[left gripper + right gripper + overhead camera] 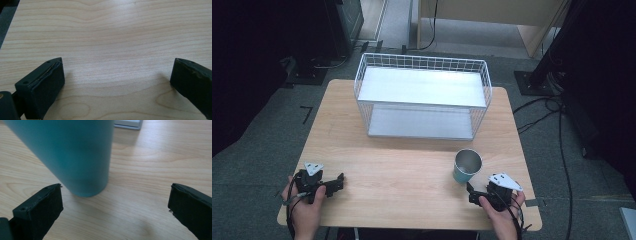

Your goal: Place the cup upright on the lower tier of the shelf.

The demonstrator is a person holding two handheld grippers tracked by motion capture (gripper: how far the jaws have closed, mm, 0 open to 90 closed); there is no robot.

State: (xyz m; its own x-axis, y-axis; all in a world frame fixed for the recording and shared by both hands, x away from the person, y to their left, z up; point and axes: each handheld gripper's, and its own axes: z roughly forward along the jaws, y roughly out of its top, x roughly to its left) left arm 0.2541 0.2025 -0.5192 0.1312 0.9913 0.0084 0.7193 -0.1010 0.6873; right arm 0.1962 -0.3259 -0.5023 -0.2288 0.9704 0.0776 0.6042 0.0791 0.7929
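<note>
The high view looks forward and down over the whole light wooden table. The right gripper view sits low, very near the teal metal cup, also seen from above. The left gripper view faces bare tabletop, well left of that cup.

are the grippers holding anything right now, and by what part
Nothing is held. The right gripper is open, the teal cup just ahead of its jaws, not between them. The left gripper is open over bare table.
</note>
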